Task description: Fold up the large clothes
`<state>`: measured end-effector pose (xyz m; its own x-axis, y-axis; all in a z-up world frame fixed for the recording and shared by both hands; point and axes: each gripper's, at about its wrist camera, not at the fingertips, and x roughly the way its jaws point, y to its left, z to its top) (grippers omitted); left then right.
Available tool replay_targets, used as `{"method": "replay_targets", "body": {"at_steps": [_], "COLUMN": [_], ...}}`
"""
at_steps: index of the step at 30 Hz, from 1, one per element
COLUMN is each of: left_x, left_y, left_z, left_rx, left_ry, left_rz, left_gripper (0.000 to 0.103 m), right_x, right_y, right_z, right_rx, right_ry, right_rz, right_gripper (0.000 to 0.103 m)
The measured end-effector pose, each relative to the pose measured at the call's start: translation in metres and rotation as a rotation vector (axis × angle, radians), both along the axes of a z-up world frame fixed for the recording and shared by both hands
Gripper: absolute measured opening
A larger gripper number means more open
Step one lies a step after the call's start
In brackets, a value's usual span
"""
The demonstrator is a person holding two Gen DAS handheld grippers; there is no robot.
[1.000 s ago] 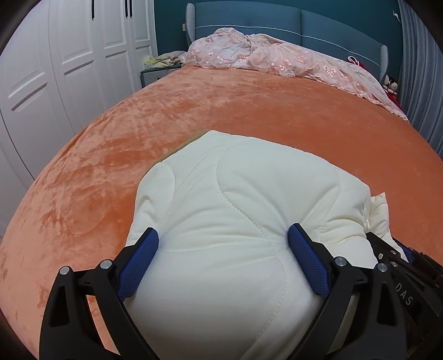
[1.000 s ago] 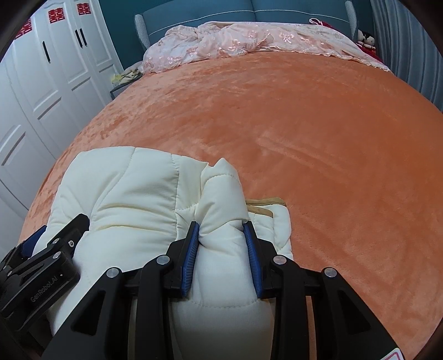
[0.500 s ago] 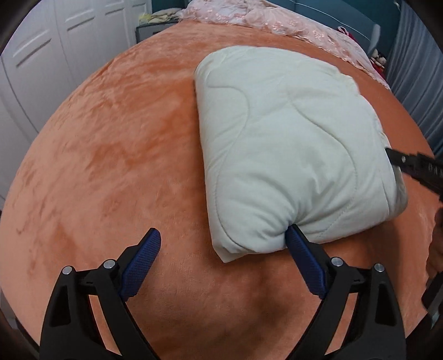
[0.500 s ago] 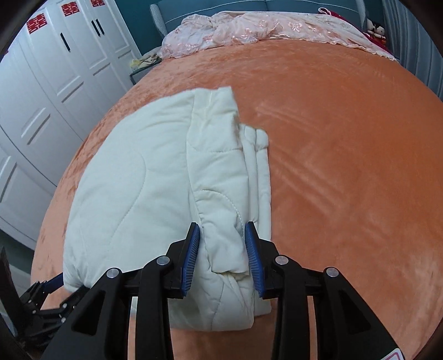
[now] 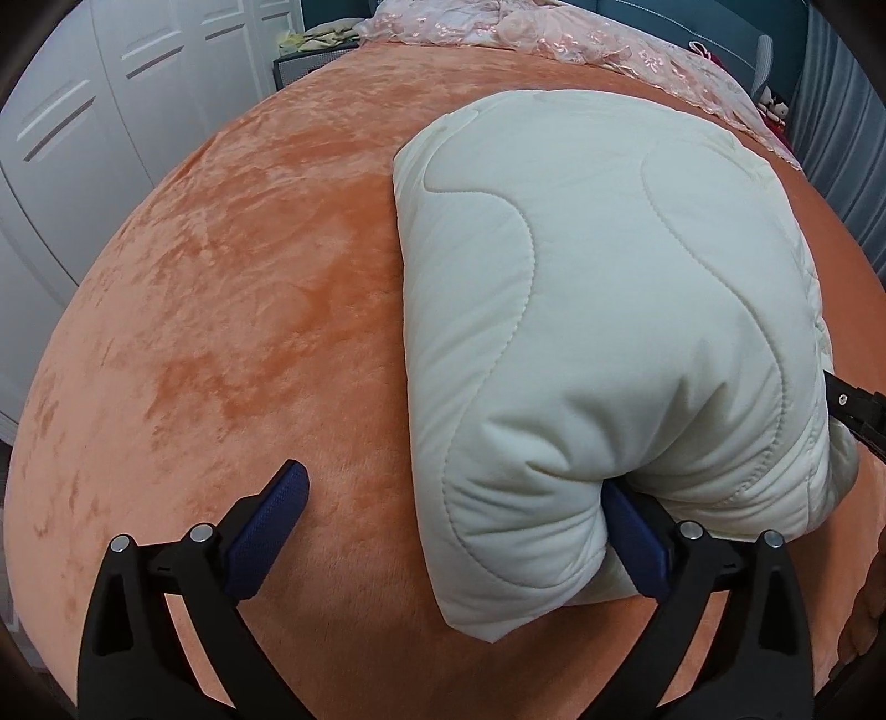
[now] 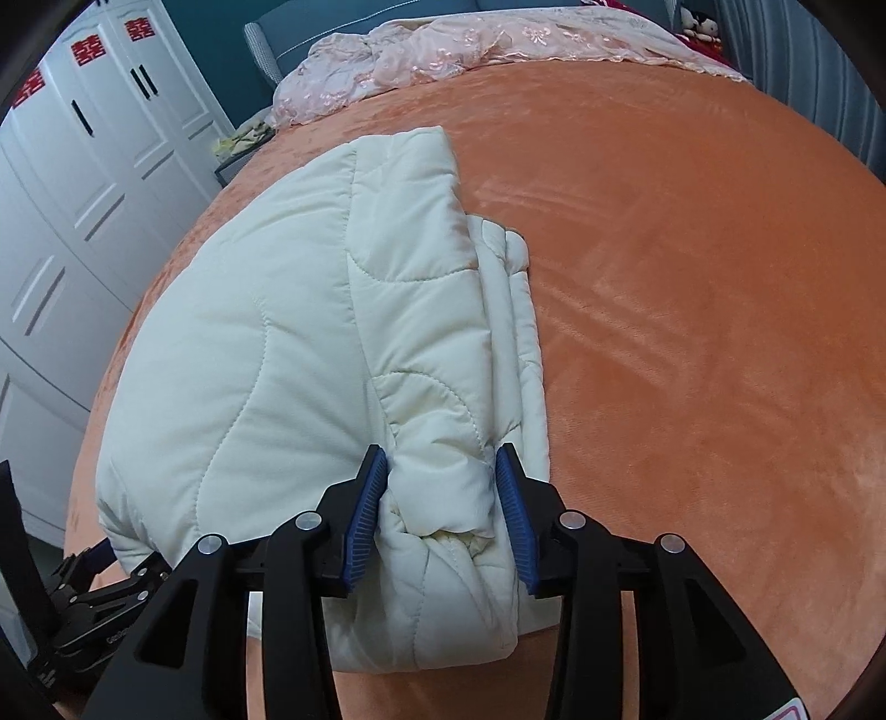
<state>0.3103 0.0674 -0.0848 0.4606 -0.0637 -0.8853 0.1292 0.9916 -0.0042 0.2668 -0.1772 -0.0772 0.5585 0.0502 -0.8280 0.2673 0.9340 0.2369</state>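
Cream quilted jacket (image 6: 310,354), folded into thick bundle, lies on orange velvet bedspread (image 6: 692,332), well short of pink lace cover (image 6: 443,50) at headboard. Left gripper (image 5: 454,531) spread and opening, one finger tucked under bundle's near corner, nothing pinched. Right gripper (image 6: 440,493) opening around near edge fold, pads touching: likely releasing finished fold.

Both cameras look steeply down from close above the orange bed (image 5: 232,310), facing its headboard. The left view sits at the folded jacket's (image 5: 598,310) left corner, the right view at its right edge; both share the jacket and, probably, the same wardrobe (image 6: 72,183)
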Motion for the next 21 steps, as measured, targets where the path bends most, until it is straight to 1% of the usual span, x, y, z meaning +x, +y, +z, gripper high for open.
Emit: {"method": "replay_targets", "body": {"at_steps": [3,6,7,8,9,11,14,15,16,19,21], "left_x": [-0.017,-0.039,-0.045,-0.049,-0.054,-0.064,-0.076,-0.08,-0.083,-0.095,-0.104], "left_y": [-0.001,-0.001,-0.002,-0.003,-0.004,-0.007,-0.009,-0.009,-0.009,-0.012,-0.013], "left_z": [0.02,0.045,0.052,0.057,0.063,0.073,0.085,0.089,0.093,0.102,0.108], "left_rx": [0.017,0.004,0.0,0.001,0.005,0.006,0.012,0.011,0.013,0.037,0.052], "left_ry": [0.001,-0.037,-0.048,-0.055,-0.062,-0.079,-0.1,-0.107,-0.114,-0.138,-0.162], "left_rz": [0.006,-0.002,-0.002,0.0,0.005,0.009,0.014,0.014,0.016,0.019,0.017], "left_gripper": [0.094,0.094,0.094,0.094,0.094,0.094,0.094,0.094,0.094,0.094,0.094], "right_x": [-0.015,-0.039,-0.045,-0.049,-0.053,-0.063,-0.074,-0.079,-0.086,-0.112,-0.129], "right_y": [0.004,0.008,0.009,0.009,0.01,0.009,0.009,0.008,0.007,0.008,0.016], "right_z": [0.018,0.029,0.026,0.021,0.014,0.002,-0.015,-0.017,-0.013,0.026,0.057], "right_rx": [-0.019,-0.052,-0.071,-0.083,-0.095,-0.108,-0.142,-0.142,-0.139,-0.113,-0.151], "right_ry": [0.001,-0.006,0.014,0.039,0.068,0.11,0.213,0.226,0.211,0.077,-0.016], "right_rz": [0.013,0.033,0.045,0.061,0.074,0.088,0.096,0.097,0.088,0.077,0.096], "right_gripper": [0.04,0.043,0.044,0.049,0.051,0.051,0.051,0.051,0.051,0.051,0.051]}}
